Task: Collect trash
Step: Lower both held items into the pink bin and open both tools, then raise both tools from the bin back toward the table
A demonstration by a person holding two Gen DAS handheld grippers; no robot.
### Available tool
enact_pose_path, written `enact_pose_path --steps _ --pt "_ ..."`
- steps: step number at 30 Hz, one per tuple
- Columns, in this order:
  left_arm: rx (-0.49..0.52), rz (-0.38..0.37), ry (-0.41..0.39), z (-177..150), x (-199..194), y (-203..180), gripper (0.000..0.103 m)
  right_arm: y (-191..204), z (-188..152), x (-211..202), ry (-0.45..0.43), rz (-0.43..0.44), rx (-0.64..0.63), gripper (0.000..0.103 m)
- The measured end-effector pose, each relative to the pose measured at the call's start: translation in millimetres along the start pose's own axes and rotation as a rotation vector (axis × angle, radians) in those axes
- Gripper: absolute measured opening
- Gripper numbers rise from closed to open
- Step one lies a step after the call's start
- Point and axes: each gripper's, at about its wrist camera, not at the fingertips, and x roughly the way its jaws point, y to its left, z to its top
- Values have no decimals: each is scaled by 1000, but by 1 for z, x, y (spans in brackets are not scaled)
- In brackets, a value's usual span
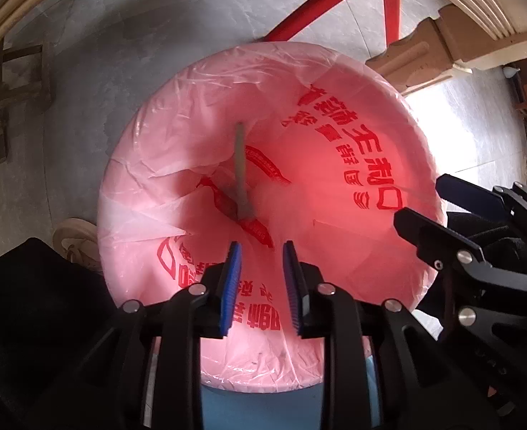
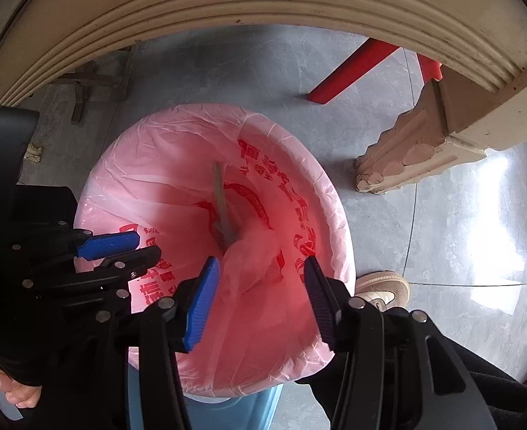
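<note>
A trash bin lined with a pink plastic bag printed with red characters (image 1: 335, 179) fills both views; it also shows in the right wrist view (image 2: 177, 186). A grey-green stick-like piece of trash (image 1: 240, 168) lies blurred inside the bag, also in the right wrist view (image 2: 224, 208). My left gripper (image 1: 261, 251) is open and empty above the bin's near rim. My right gripper (image 2: 261, 263) is open and empty over the bin, with pink bag folds between its fingers; it also shows at the bin's right edge in the left wrist view (image 1: 421, 200).
A red plastic stool (image 1: 353, 3) stands beyond the bin. A carved beige table leg (image 2: 424, 150) and table edge (image 2: 263, 10) are to the right and above. A person's beige shoe (image 2: 381, 286) is beside the bin. Wooden pieces (image 1: 9, 82) lie at the far left.
</note>
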Motion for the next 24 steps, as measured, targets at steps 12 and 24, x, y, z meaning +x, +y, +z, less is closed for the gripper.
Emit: enact_pose_path --steps 12,24 --pt "-12 37 -6 1 -3 4 53 -1 1 1 15 22 6 50" --pt "-3 112 -13 -16 -26 13 61 -3 -4 -19 -29 70 41 60"
